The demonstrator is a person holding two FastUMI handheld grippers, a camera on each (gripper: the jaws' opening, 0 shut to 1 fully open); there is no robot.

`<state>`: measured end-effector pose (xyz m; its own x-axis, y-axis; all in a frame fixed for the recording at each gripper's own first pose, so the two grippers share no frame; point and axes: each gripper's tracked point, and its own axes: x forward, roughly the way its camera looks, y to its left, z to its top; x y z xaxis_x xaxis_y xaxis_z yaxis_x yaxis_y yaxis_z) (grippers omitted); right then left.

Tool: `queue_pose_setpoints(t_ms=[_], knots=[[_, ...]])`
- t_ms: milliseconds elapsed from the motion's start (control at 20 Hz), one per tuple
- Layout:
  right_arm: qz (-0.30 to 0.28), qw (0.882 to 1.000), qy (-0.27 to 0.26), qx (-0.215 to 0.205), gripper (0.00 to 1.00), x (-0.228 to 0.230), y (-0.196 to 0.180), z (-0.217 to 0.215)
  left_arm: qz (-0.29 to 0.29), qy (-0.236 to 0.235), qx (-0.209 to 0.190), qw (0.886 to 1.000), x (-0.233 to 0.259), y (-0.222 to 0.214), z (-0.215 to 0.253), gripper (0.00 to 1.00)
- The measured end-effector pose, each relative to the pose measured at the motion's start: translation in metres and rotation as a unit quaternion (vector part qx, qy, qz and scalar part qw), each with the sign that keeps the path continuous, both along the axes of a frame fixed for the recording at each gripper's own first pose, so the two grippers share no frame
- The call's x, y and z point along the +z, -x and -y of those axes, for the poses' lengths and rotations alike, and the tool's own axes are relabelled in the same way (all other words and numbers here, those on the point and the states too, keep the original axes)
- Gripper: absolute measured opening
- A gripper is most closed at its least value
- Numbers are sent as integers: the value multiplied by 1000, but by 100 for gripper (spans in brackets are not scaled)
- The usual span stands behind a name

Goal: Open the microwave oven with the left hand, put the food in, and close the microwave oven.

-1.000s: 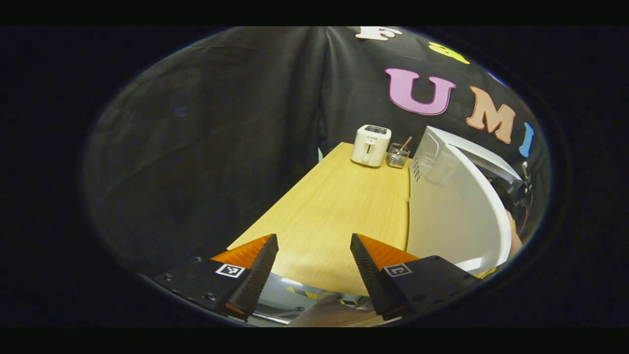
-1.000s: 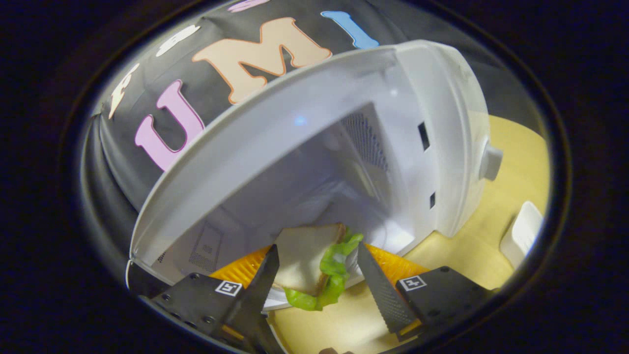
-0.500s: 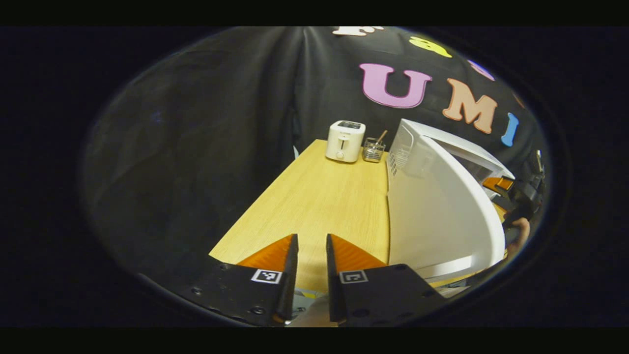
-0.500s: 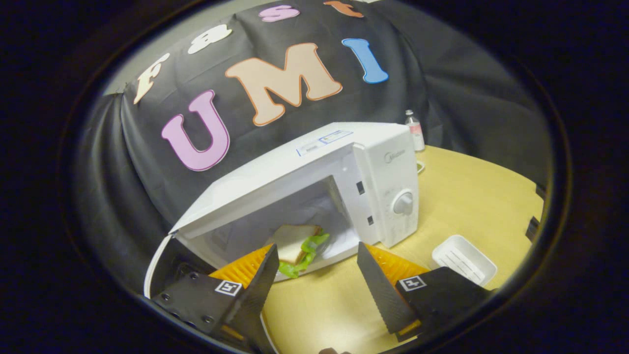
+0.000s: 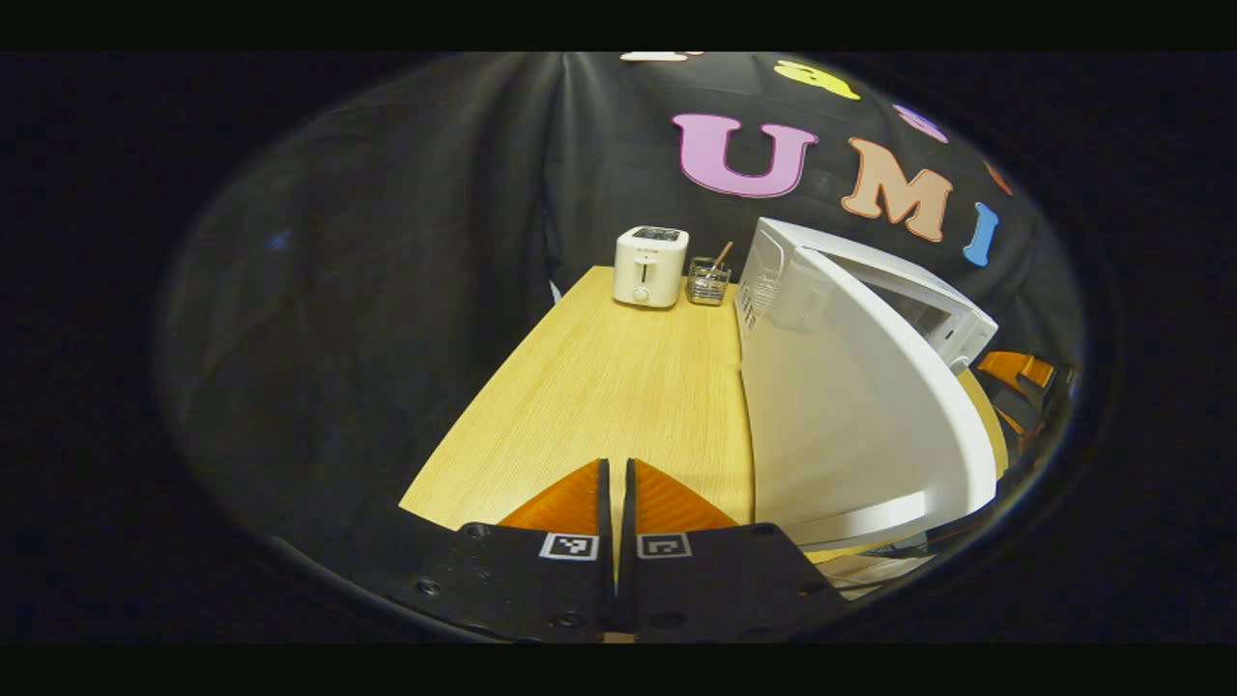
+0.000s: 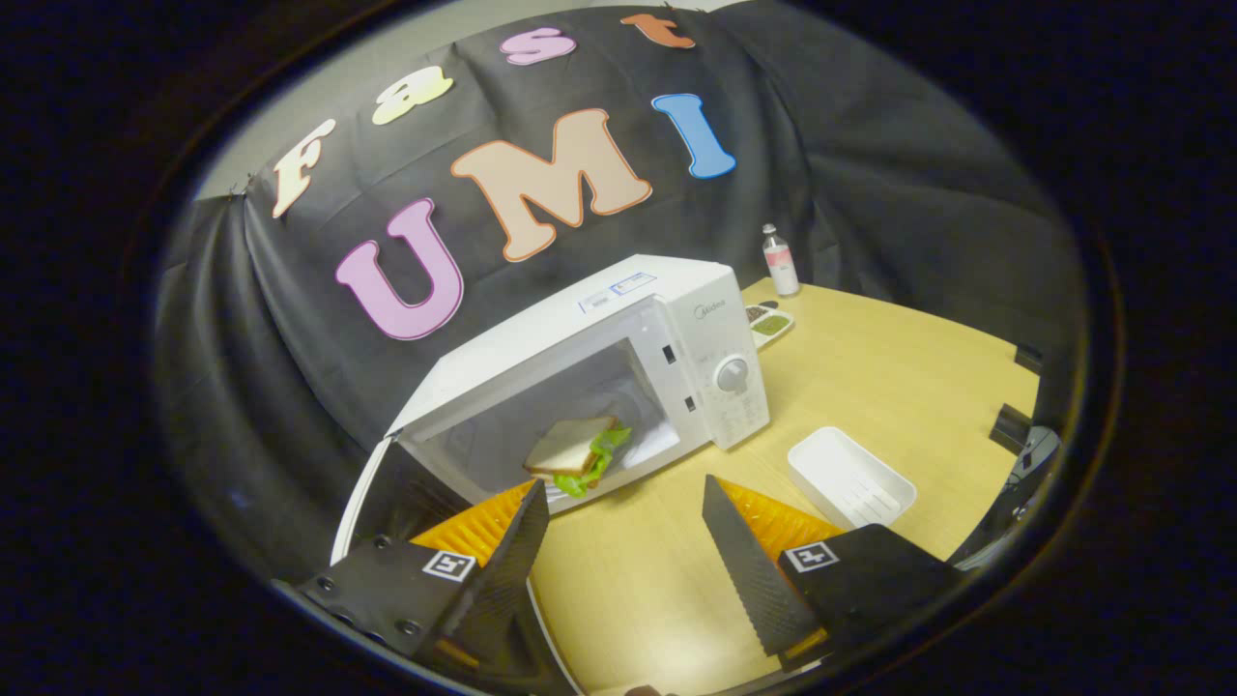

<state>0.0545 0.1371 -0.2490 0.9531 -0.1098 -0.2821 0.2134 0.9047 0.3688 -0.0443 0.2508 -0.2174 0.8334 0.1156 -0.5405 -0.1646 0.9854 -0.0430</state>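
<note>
While the table and the microwave oven stand as they did a second ago, the right gripper view has drawn well back: a second ago the oven's cavity loomed close around the sandwich, and now the whole white box sits farther off, toward the far left of the table. Its door still hangs open, swung out to the left of the cavity; in the left gripper view it shows edge-on as a broad white panel on the right.

Inside the cavity lies the sandwich, white bread with a green leaf spilling out, clear of any gripper. So the food is in, and I judge that only the closing is left.

An empty white tray lies on the table to the right of the oven's front. At the far end of the table, in the left gripper view, stand a small white toaster and a wire holder; a bottle stands behind the oven in the right gripper view.

Over the same second the right gripper has kept its jaws spread and empty above bare table, while the left gripper has brought its jaws from spread to pressed together on nothing, just left of the door. That looks to me like readying to push the door shut.
</note>
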Motion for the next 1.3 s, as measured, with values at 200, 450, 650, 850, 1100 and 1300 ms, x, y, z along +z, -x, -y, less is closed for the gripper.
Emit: queue_pose_setpoints(t_ms=[200,450,650,850,1100,1300], knots=[[-18,1000,7,6,90,4,36,3,-8,-10,-36,999,-4,-2,19,0],[-17,999,32,-12,90,19,63,15,17,-38,-91,995,10,-12,48,0],[-15,999,30,-36,91,26,74,38,21,-38,-119,992,11,-15,71,0],[-21,998,33,-48,100,29,83,58,13,-34,-129,991,12,-16,91,0],[-22,997,34,-59,100,36,85,88,18,-47,-155,987,21,-31,123,0],[-24,997,60,-45,90,42,77,101,21,-70,-178,981,28,-45,153,1]])
